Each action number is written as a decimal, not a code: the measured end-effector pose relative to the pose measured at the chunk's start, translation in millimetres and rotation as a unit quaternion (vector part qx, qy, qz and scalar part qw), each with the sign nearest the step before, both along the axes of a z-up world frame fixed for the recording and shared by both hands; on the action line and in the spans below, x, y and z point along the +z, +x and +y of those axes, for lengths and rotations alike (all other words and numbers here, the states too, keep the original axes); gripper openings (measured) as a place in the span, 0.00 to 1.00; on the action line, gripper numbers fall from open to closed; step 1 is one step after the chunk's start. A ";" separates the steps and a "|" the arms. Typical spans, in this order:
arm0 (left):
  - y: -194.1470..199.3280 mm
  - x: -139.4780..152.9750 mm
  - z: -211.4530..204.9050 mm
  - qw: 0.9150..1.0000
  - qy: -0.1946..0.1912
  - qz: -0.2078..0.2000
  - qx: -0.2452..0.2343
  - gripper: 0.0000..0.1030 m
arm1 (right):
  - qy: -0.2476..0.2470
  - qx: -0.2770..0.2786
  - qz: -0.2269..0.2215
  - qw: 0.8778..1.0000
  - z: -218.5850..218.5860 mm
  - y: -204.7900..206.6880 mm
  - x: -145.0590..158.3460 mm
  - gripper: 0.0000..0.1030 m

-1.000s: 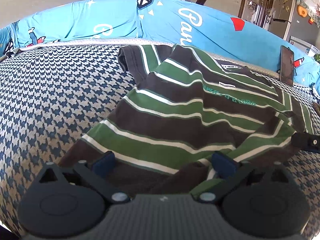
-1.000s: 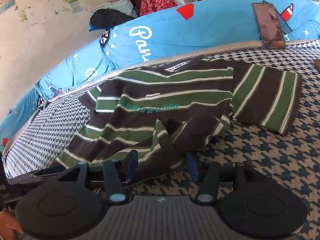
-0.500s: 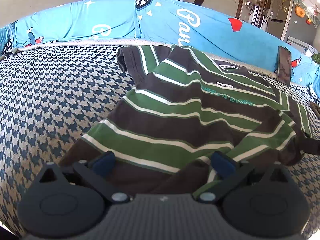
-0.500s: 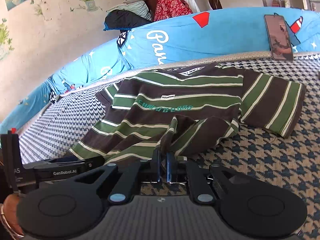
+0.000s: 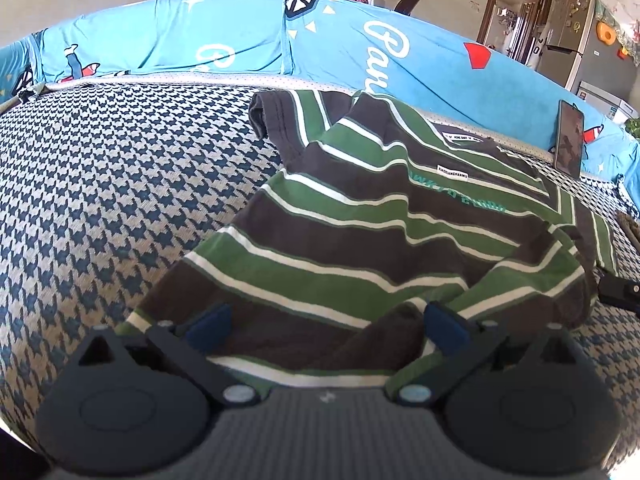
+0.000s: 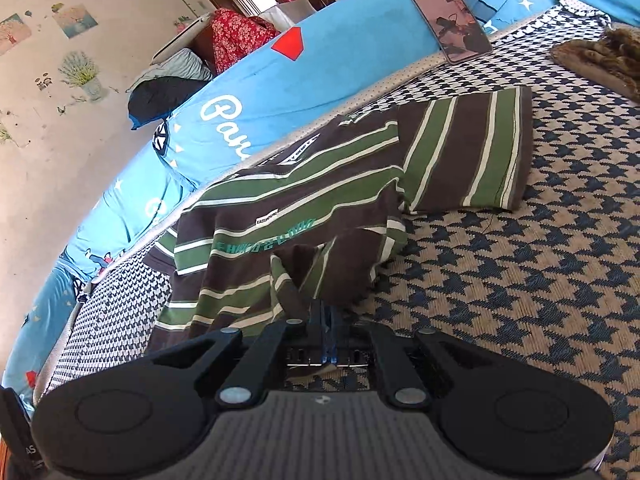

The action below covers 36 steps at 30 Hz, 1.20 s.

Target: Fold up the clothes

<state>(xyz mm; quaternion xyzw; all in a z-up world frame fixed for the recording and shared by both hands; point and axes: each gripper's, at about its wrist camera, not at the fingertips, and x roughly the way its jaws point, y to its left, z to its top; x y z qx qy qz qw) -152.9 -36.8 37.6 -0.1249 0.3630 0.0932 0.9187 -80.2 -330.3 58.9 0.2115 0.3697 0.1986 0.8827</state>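
Note:
A brown, green and white striped T-shirt (image 5: 360, 232) lies on the houndstooth mat, front up, with its near hem bunched. My left gripper (image 5: 326, 324) is open, and the shirt's left hem lies between its blue-padded fingers (image 5: 208, 322). In the right wrist view the T-shirt (image 6: 288, 216) has one sleeve spread flat to the right. My right gripper (image 6: 326, 334) is shut on a raised fold of the hem at the shirt's right corner. Part of the right gripper (image 5: 618, 292) shows at the right edge of the left wrist view.
A blue printed cushion (image 5: 240, 44) runs along the far side of the mat. A phone (image 6: 450, 20) leans against it at the right. A brown furry item (image 6: 600, 56) lies at the far right. Bare houndstooth mat (image 5: 120, 180) stretches left of the shirt.
My right gripper closed on the shirt's hem fold and has since lifted and tilted with it. The left gripper stayed open over the hem and barely moved.

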 end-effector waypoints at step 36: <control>2.2 -3.8 0.3 1.000 0.010 0.001 -0.003 1.00 | -0.100 0.069 -0.069 0.990 41.8 -3.1 -29.3 0.17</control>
